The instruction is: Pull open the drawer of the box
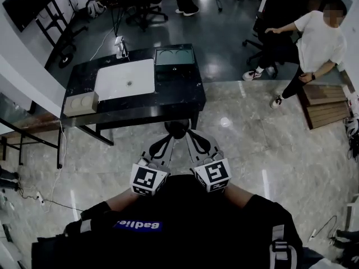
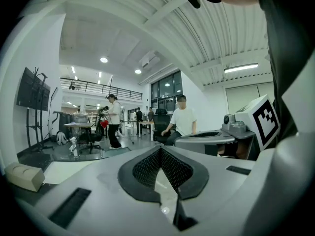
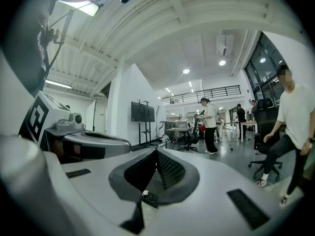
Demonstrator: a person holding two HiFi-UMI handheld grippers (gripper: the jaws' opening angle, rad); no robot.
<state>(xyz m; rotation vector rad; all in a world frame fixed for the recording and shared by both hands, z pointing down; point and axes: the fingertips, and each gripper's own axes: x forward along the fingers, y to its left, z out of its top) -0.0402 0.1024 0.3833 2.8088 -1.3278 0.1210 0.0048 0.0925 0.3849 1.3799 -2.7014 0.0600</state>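
Back from the table (image 1: 185, 94), left gripper (image 2: 160, 148) and right gripper (image 3: 156, 151) are pinched shut, empty; box (image 1: 80, 103) sits on its near-left corner, so step in, open one, approach the drawer squarely.

head view looks steeply down; gripper views face level.

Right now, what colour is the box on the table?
Beige; box shows best in head view.
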